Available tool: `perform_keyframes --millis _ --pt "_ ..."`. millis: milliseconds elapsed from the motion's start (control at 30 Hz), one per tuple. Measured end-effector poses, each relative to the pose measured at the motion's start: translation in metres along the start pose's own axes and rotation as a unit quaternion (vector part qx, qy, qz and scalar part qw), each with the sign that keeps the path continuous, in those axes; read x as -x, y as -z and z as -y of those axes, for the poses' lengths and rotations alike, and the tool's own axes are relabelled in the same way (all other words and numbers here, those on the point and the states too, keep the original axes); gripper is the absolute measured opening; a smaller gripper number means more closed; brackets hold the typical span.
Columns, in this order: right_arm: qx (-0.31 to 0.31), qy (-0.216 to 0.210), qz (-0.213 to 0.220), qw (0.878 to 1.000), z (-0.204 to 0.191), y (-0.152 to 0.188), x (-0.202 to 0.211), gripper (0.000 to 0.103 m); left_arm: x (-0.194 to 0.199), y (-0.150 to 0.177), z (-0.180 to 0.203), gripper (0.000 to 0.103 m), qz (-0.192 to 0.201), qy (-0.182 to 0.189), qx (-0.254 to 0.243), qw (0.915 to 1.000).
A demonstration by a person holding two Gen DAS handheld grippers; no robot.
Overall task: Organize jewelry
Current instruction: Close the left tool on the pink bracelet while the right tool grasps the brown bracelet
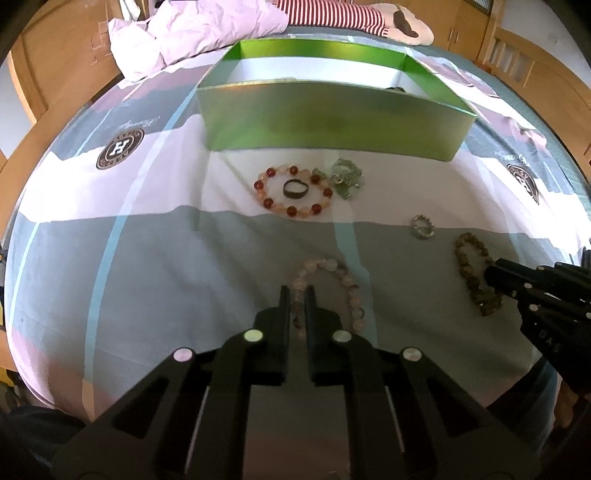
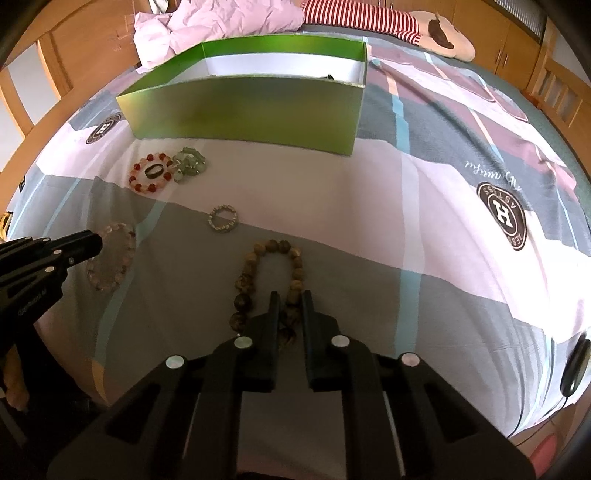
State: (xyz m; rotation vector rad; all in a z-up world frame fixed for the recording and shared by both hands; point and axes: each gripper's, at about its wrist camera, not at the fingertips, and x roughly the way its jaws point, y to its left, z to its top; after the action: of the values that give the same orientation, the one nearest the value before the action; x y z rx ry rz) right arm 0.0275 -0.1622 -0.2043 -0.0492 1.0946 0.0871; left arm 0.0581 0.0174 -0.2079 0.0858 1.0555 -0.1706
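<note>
On the bed sheet lie several pieces of jewelry before a green open box [image 1: 332, 122] [image 2: 243, 110]. My left gripper [image 1: 297, 295] is shut on the near left side of a pale pink bead bracelet [image 1: 343, 280] [image 2: 110, 258]. My right gripper [image 2: 290, 301] [image 1: 495, 275] is shut on the right side of a brown bead bracelet [image 2: 258, 258] [image 1: 469, 258]. Farther off lie a red and pink bead bracelet [image 1: 293, 192] [image 2: 151, 173] with a dark ring [image 1: 295, 189] [image 2: 154, 171] inside it, a green stone piece [image 1: 345, 179] [image 2: 190, 164] and a small silver ring-like bracelet [image 1: 422, 226] [image 2: 222, 218].
A crumpled pink quilt [image 1: 192, 33] and a striped plush toy [image 1: 369, 18] lie behind the box. Wooden bed rails [image 1: 55, 74] [image 2: 554, 85] frame both sides. A dark item shows just inside the box's far right corner [image 2: 327, 76].
</note>
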Motion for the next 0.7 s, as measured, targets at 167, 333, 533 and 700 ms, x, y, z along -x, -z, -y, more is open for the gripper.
perform_keyframes --millis 167,333,533,700 --pt "-0.003 -0.002 0.004 1.000 -0.001 0.000 0.004 0.012 0.005 -0.001 0.002 0.008 0.006 0.003 -0.002 1.0000" --pt "-0.004 -0.006 0.004 1.000 -0.001 0.000 0.005 0.012 0.003 0.000 0.002 0.008 0.000 0.005 -0.002 1.0000" --pt "-0.009 -0.006 -0.003 1.000 0.002 0.001 0.001 0.012 -0.006 0.004 0.000 0.008 -0.013 0.006 0.002 0.9999" --pt "-0.012 0.006 0.000 1.000 0.005 0.002 0.000 0.028 -0.010 0.006 0.000 0.022 -0.019 0.002 0.003 0.9998"
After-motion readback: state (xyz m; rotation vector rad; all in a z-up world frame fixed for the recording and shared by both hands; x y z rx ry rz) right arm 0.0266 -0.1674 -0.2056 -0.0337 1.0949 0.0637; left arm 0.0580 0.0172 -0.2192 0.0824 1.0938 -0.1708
